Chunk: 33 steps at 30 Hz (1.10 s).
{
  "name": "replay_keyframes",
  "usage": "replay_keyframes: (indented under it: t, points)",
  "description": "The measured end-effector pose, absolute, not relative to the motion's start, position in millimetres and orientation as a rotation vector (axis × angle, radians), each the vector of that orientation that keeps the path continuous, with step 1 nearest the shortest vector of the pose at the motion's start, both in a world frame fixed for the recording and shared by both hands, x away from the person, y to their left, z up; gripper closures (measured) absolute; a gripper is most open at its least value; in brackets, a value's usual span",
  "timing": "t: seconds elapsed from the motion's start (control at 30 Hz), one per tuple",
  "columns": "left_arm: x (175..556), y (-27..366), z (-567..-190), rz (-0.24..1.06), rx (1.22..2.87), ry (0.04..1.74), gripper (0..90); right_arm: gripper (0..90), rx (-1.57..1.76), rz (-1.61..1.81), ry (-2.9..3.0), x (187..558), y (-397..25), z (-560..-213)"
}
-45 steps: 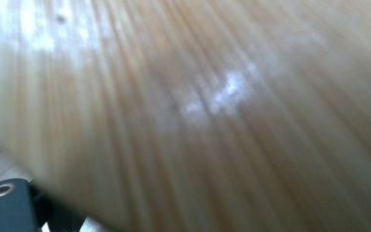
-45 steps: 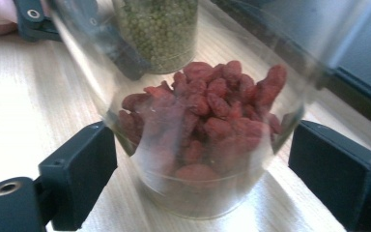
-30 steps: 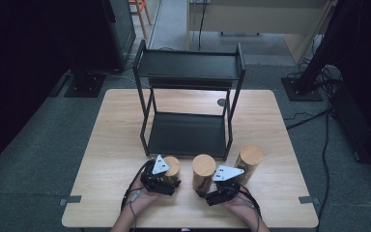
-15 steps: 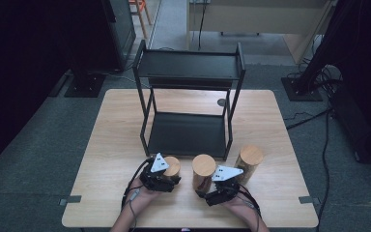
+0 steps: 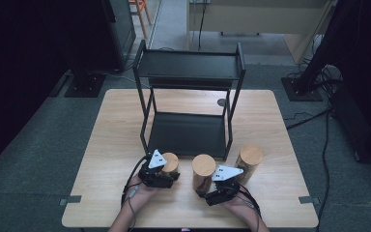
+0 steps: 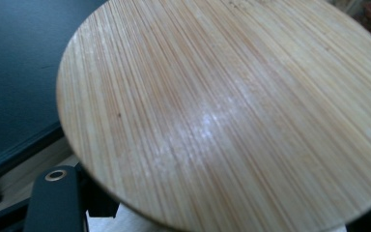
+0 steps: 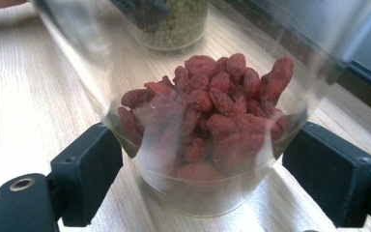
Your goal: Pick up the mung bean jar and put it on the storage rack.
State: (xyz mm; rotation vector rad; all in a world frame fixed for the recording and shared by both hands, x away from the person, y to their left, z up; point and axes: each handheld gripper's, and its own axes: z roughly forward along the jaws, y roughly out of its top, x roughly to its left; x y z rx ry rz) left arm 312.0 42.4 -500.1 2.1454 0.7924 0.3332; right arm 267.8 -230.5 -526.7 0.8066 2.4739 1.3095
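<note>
Three clear jars with round bamboo lids stand in a row near the table's front edge. My left gripper is at the left jar; its bamboo lid looms close above the jaws and hides where they meet the glass. My right gripper is shut on the middle jar. That jar holds red dried berries, and the black pads press both its sides. Behind it, the left jar shows green peas. The third jar stands free at the right.
A black two-tier shelf stands at the middle of the wooden table, just behind the jars. Cables and dark stands lie on the floor around the table.
Both grippers have stayed at their jars; the left jar has shifted very slightly away from the front edge.
</note>
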Motion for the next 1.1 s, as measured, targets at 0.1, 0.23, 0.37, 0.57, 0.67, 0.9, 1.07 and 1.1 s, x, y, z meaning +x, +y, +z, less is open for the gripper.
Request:
replay_keyframes:
  t: [0.1,0.23,0.37,0.57,0.67,0.9,1.07,1.1]
  points:
    - [315.2,43.3,-497.2,0.339,2.14,0.809,25.6,14.1,0.805,1.308,2.474,267.6,-230.4,-526.6]
    - [320.1,42.0,-492.1,0.345,2.133,0.82,25.6,14.1,0.805,1.309,2.475,267.7,-230.4,-526.6]
    - [326.8,39.4,-484.9,0.344,2.124,0.826,25.6,14.1,0.806,1.309,2.475,267.7,-230.5,-526.6]
    - [334.0,36.0,-480.6,0.356,2.124,0.835,25.6,14.1,0.81,1.31,2.478,267.9,-230.7,-526.6]
    - [337.5,35.4,-479.8,0.352,2.118,0.842,25.6,14.1,0.816,1.311,2.481,268.2,-230.9,-526.7]
    - [344.6,35.7,-479.8,0.354,2.107,0.865,25.6,13.6,0.832,1.319,2.49,269.2,-231.8,-526.8]
    - [349.8,36.5,-477.6,0.367,2.112,0.878,25.6,13.6,0.832,1.319,2.493,269.2,-231.8,-526.8]
    - [350.8,36.5,-476.9,0.368,2.112,0.878,25.6,13.6,0.832,1.319,2.493,269.2,-231.8,-526.8]
